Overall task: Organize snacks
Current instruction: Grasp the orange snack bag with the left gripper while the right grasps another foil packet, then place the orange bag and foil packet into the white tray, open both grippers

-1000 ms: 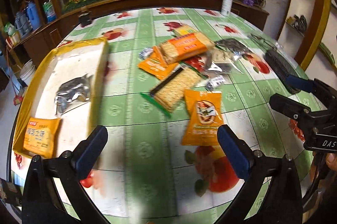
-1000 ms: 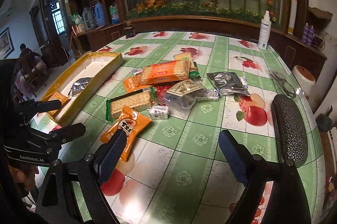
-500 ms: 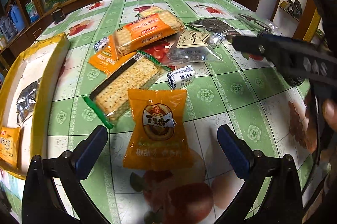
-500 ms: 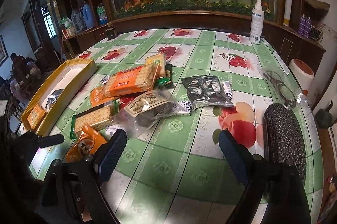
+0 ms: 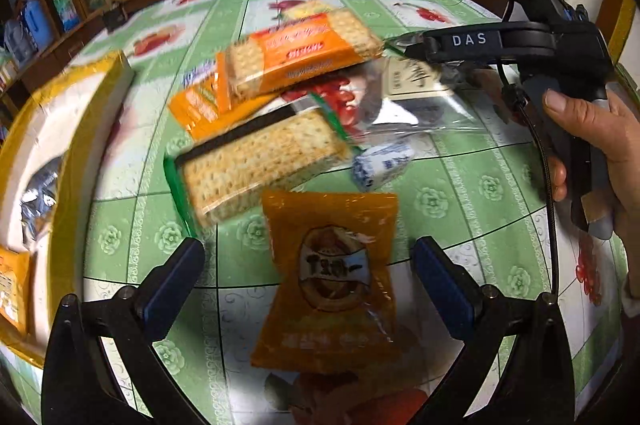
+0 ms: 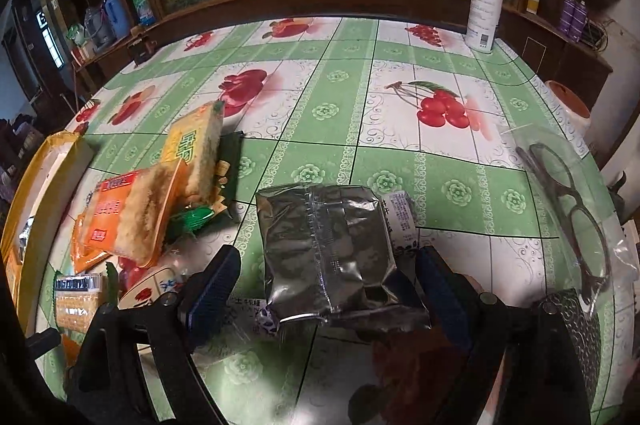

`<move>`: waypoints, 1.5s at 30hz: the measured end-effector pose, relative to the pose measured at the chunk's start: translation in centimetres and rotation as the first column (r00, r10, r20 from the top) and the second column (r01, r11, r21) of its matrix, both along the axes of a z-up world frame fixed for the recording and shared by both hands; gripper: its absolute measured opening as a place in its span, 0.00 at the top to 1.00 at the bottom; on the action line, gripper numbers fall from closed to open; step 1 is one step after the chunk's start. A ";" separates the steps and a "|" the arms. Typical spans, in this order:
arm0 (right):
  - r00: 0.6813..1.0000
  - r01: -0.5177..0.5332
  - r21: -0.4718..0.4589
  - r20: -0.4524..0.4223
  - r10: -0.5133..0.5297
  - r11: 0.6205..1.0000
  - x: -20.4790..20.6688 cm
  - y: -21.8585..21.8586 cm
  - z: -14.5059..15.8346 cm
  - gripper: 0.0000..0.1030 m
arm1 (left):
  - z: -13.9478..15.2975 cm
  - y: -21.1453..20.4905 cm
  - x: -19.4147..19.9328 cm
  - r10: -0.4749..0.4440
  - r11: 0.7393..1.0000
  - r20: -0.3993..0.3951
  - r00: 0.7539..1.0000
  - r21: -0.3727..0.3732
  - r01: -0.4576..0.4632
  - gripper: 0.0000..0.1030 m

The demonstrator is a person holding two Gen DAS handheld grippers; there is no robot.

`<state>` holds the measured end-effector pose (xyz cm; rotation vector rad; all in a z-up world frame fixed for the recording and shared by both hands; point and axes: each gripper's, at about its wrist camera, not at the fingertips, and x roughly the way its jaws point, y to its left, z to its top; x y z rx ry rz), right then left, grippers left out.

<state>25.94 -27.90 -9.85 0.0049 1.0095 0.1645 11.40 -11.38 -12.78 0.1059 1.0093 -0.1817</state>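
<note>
My left gripper (image 5: 308,273) is open, its fingers on either side of an orange snack pouch (image 5: 330,281) that lies flat on the tablecloth. Behind it lie a green-edged cracker pack (image 5: 260,161), an orange cracker pack (image 5: 300,53) and a small white-blue candy (image 5: 380,165). My right gripper (image 6: 328,281) is open around a silver foil snack pack (image 6: 328,249) on the table. It also shows in the left wrist view (image 5: 412,47), reaching over the pile. The yellow tray (image 5: 76,129) at the left holds a silver packet (image 5: 40,197) and an orange packet (image 5: 12,289).
A bagged pair of glasses (image 6: 568,209) and a dark patterned case (image 6: 576,337) lie at the right. A white spray bottle (image 6: 484,5) stands at the table's far edge. More cracker packs (image 6: 132,217) are piled left of the foil pack.
My left gripper has moved forward so the orange pouch lies between its fingers. My right gripper has moved forward over the pile and now straddles the silver foil pack.
</note>
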 end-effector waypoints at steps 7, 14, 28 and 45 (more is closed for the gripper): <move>1.000 0.016 -0.041 0.021 -0.015 0.999 0.3 0.0 0.0 0.27 | -0.1 -0.4 0.0 -0.042 0.999 0.023 0.999 0.012 0.042 0.00; 0.999 0.030 -0.032 0.037 -0.029 0.999 -0.6 -0.4 0.1 0.29 | 0.6 -0.8 -0.6 -0.077 0.997 0.049 0.996 -0.005 0.077 0.36; 0.988 0.090 0.089 0.119 -0.100 0.992 -6.9 -2.8 4.3 0.29 | 2.4 1.0 -2.5 -0.089 0.995 0.091 0.992 -0.046 0.094 0.66; 0.970 -0.070 0.168 0.242 0.028 0.983 -16.6 4.6 10.2 0.30 | 7.2 7.9 -6.4 0.068 0.997 0.225 0.972 0.004 -0.071 0.66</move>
